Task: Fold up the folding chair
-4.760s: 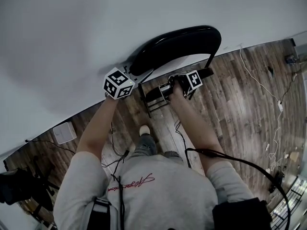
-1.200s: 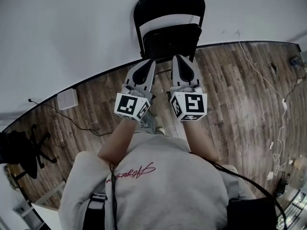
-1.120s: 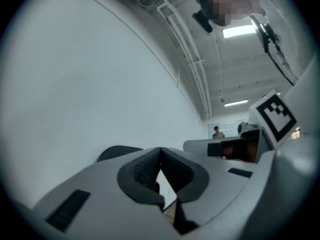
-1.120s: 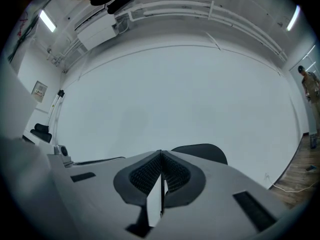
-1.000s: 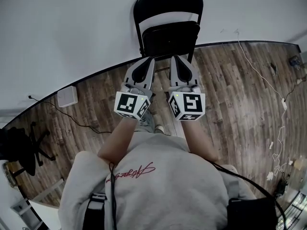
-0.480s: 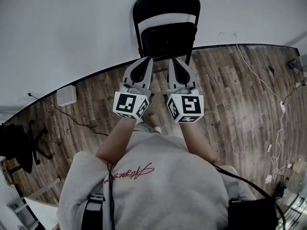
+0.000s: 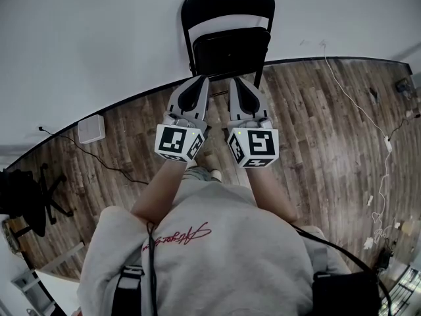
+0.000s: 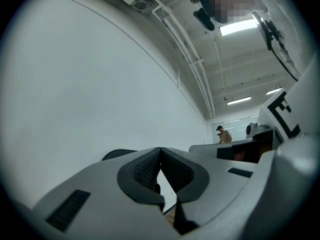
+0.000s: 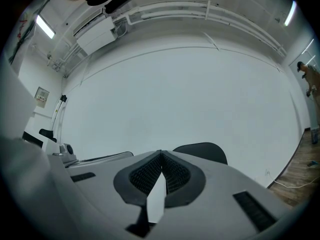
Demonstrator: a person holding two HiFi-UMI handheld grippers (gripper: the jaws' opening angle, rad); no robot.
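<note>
The black folding chair (image 7: 229, 28) stands folded flat and upright against the white wall, at the top middle of the head view. Its curved backrest top shows behind the jaws as a dark shape in the left gripper view (image 8: 119, 154) and in the right gripper view (image 9: 201, 151). My left gripper (image 7: 198, 79) and right gripper (image 7: 238, 79) are held side by side just in front of the chair, pointing at it, apart from it. Both are shut with nothing between their pads.
A wood plank floor (image 7: 316, 124) runs along the white wall (image 7: 99, 38). A small white box (image 7: 91, 128) lies at the left by the wall, a dark tripod-like object (image 7: 26, 199) further left. White cables (image 7: 358, 110) trail over the floor at the right. A person (image 8: 224, 134) stands far off.
Earlier the chair lay tilted with both grippers at its frame. Over the last second the chair stands folded at the wall and both grippers hover still before it.
</note>
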